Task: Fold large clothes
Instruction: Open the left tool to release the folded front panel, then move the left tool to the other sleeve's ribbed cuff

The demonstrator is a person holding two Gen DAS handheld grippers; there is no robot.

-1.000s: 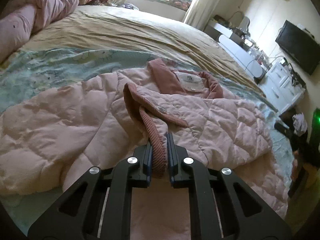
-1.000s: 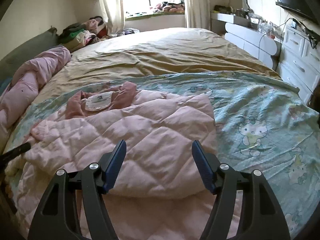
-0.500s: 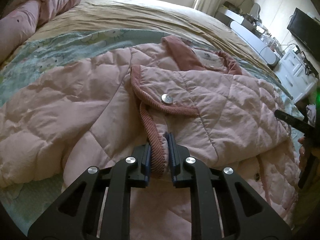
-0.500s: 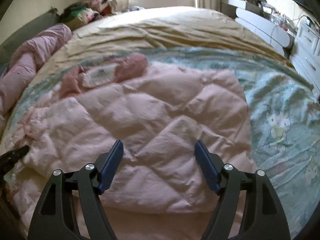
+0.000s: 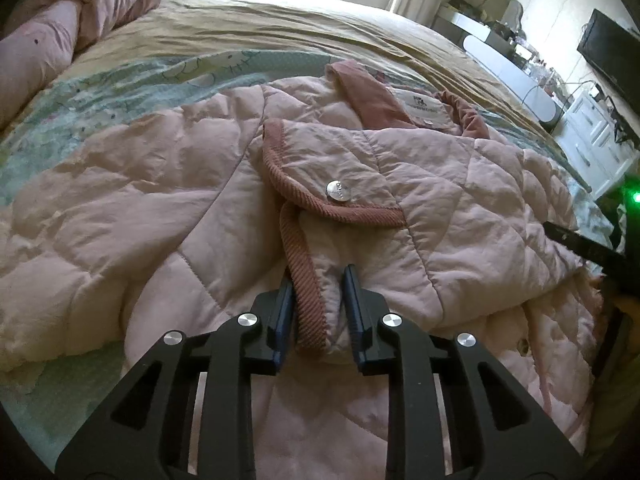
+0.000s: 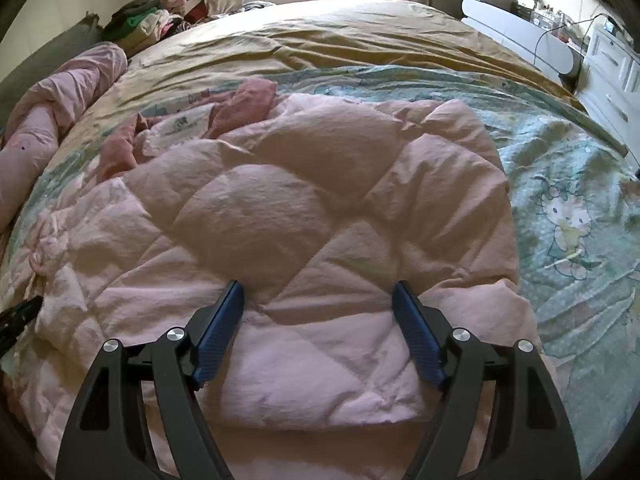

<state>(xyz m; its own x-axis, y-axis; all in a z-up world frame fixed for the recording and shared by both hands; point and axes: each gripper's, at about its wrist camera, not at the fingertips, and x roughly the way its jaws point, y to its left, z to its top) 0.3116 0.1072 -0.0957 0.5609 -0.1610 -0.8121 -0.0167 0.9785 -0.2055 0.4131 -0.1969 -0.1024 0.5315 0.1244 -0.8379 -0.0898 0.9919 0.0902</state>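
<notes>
A pale pink quilted jacket [image 5: 440, 184] lies spread on the bed, its collar and white label [image 5: 420, 106] at the far end. One front flap with a silver snap [image 5: 337, 191] is folded over the body. My left gripper [image 5: 318, 276] rests low on the jacket. Its jaws are opening, and the ribbed dusty-pink edge [image 5: 306, 292] lies loose between them. My right gripper [image 6: 318, 285] hovers just above the jacket [image 6: 320, 184] on its folded right side. Those jaws are opening too, wide apart, and nothing is pressed between them.
The bed has a tan sheet [image 6: 360, 36] and a pale green cartoon-print cover [image 6: 568, 216]. A rolled pink duvet [image 5: 60, 36] lies along the left. Heaped clothes [image 6: 152, 20] sit by the window, with white drawers [image 5: 596, 148] and a dark screen [image 5: 612, 52] at the right.
My left gripper came down with the ribbed edge onto the jacket, and its jaws parted a little. The right gripper dropped closer to the jacket and spread slightly wider.
</notes>
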